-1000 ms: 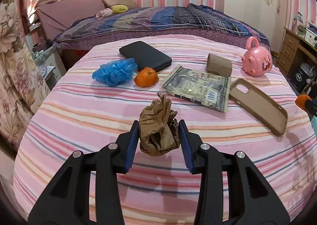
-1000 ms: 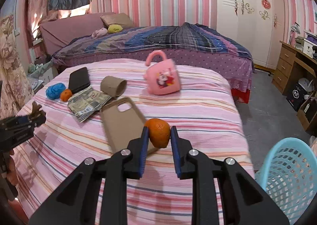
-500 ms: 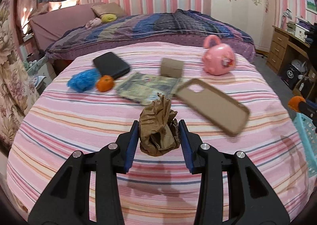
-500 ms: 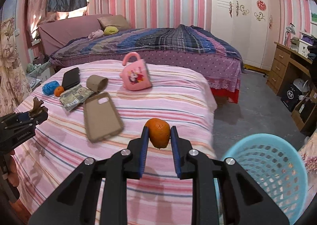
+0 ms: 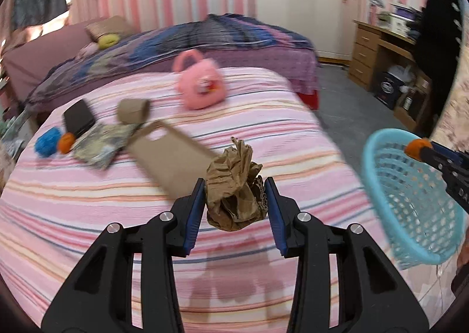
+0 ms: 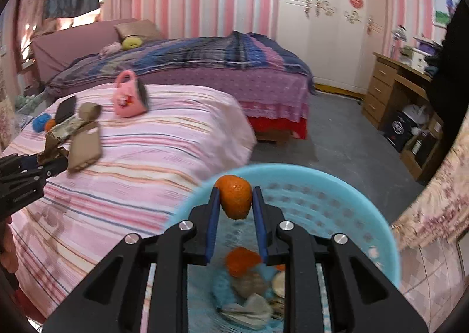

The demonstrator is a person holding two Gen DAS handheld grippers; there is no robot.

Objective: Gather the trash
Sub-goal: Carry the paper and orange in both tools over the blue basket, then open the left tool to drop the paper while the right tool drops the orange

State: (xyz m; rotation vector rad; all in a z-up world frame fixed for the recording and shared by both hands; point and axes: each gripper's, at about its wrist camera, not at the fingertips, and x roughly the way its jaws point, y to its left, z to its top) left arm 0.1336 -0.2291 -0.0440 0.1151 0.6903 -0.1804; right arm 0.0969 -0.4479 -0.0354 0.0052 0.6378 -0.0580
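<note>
My right gripper clenches an orange peel above the blue basket; only this view shows the basket's contents, another peel and blurred scraps; my left gripper grips crumpled brown paper over the striped bed, the phone case just behind.

Orange peel between fingers, seemingly above basket

A home bedroom: beds, wardrobe, desk.
</note>
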